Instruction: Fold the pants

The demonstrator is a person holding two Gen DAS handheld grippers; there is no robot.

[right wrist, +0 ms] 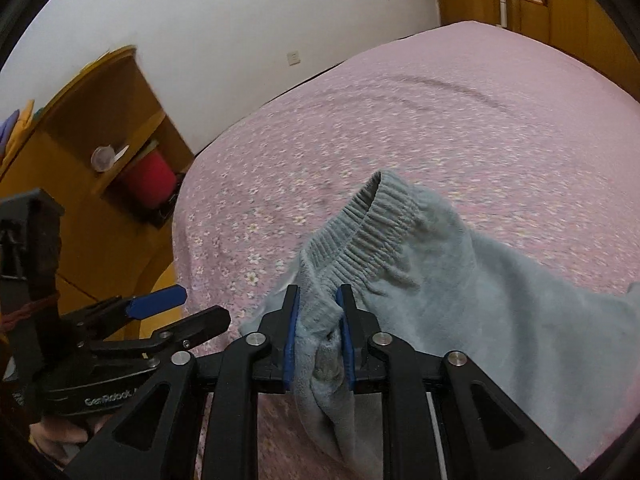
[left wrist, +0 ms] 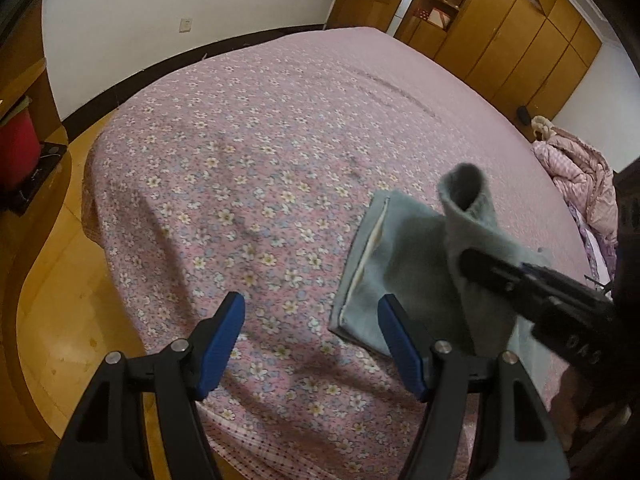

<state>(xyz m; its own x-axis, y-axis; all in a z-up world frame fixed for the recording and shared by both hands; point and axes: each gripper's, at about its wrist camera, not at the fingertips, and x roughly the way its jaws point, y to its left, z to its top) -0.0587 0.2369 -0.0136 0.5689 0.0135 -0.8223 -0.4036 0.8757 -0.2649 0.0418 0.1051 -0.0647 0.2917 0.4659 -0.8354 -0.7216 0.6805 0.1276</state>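
Right wrist view: right gripper (right wrist: 318, 332) pinches grey-blue pants (right wrist: 460, 300) near ribbed waistband; waistband points to 12 o'clock, long axis toward 4 o'clock over pink floral bedspread (right wrist: 400, 120). Left gripper (left wrist: 312, 340) fingers spread, empty.

Left gripper (left wrist: 312, 312) gapes; right gripper (right wrist: 318, 312) clamped on cloth

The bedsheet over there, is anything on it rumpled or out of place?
A long dark crease arcs across the pink floral sheet near its far side. Otherwise only the grey pants, bunched in the right tool, look untidy.
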